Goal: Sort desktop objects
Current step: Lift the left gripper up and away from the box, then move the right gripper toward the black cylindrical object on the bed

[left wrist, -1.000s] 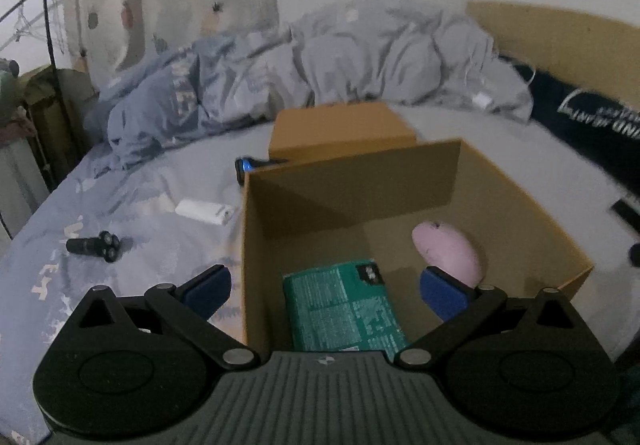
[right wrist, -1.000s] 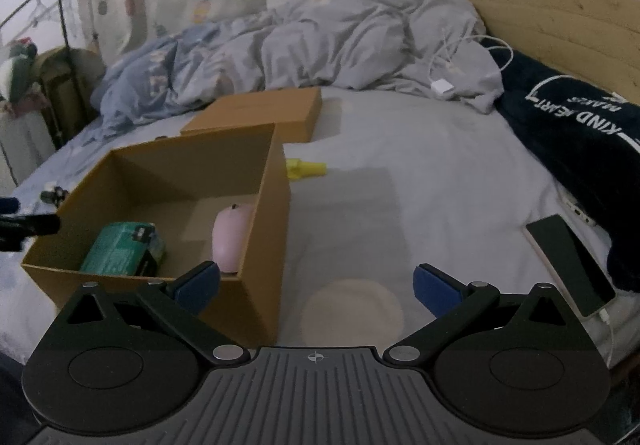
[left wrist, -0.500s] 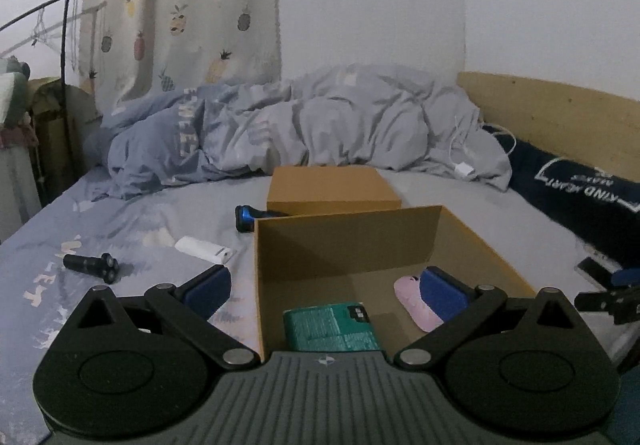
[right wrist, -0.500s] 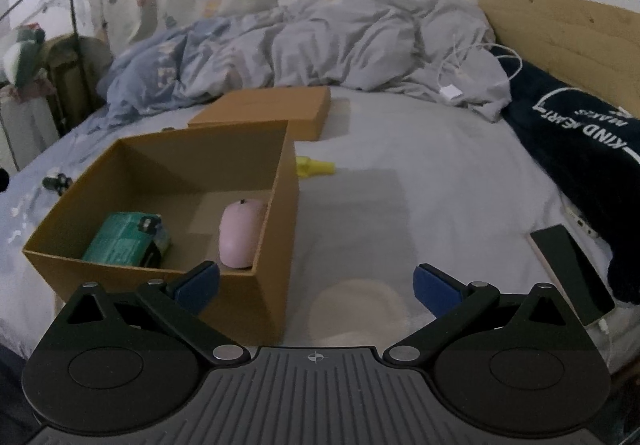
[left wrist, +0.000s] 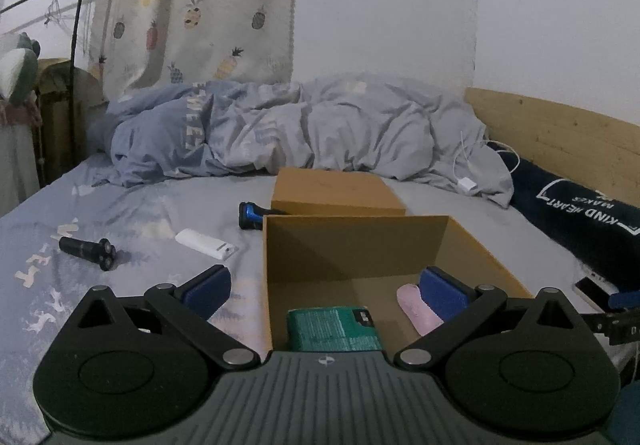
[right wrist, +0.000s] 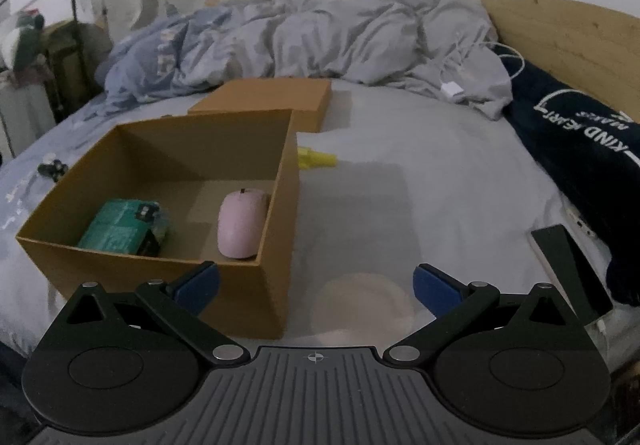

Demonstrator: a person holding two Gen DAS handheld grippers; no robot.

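Both grippers hang open and empty over the bed, next to an open cardboard box.

The left gripper (left wrist: 325, 287) has its blue fingers spread wide, one on each side of the near left wall of the open box (left wrist: 352, 245), and holds nothing. The right gripper (right wrist: 316, 283) is also wide open and empty, above a pale round disc (right wrist: 362, 303) lying on the grey sheet just right of the box. Inside the box lie a green packet (right wrist: 122, 227) on the left and a pink mouse (right wrist: 241, 225) on the right. Left of the box, on the sheet, are a black shaver (left wrist: 88, 253), a white rectangular device (left wrist: 206, 243) and a blue-tipped object (left wrist: 251, 216). A closed brown box (left wrist: 336, 191) sits just behind the open one, and a yellow object (right wrist: 316, 158) lies at its far right corner. A phone (right wrist: 570, 269) rests near the right edge of the bed.
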